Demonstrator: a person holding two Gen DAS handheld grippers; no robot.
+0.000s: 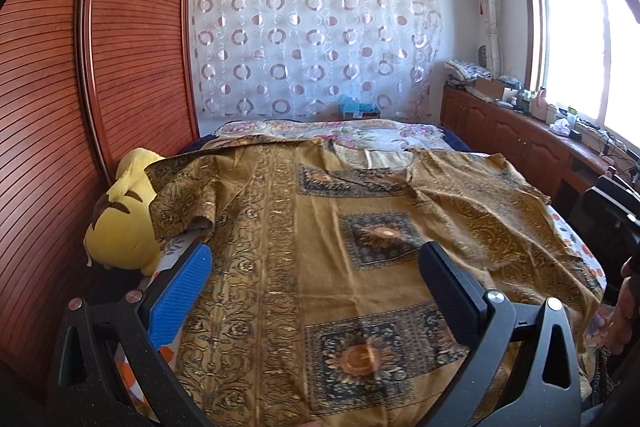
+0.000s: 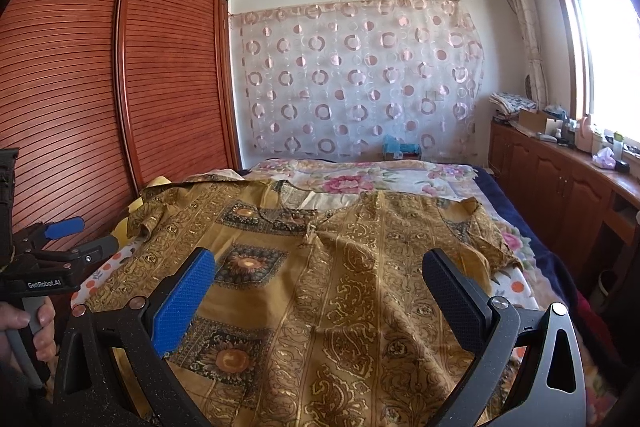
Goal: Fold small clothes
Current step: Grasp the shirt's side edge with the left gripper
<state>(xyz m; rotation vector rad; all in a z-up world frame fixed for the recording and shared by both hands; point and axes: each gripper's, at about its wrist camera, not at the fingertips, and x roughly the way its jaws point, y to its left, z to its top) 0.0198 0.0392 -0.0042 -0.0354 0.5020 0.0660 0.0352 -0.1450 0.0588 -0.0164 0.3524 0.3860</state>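
Note:
A gold-brown patterned short-sleeved shirt (image 1: pixel 320 247) lies spread flat on the bed, collar toward the far wall, hem toward me; it also shows in the right wrist view (image 2: pixel 328 267). Its left sleeve (image 1: pixel 180 195) lies by a yellow plush toy, its right sleeve (image 2: pixel 476 227) toward the window side. My left gripper (image 1: pixel 316 255) is open and empty, hovering over the shirt's lower left part. My right gripper (image 2: pixel 320 263) is open and empty over the shirt's lower right part. The left gripper also shows at the left edge of the right wrist view (image 2: pixel 60 239).
A yellow plush toy (image 1: pixel 120 223) lies at the bed's left edge beside a tall wooden wardrobe (image 1: pixel 120 67). A floral bedsheet (image 2: pixel 360 179) covers the bed behind the shirt. A cluttered wooden cabinet (image 2: pixel 560 167) runs under the window on the right.

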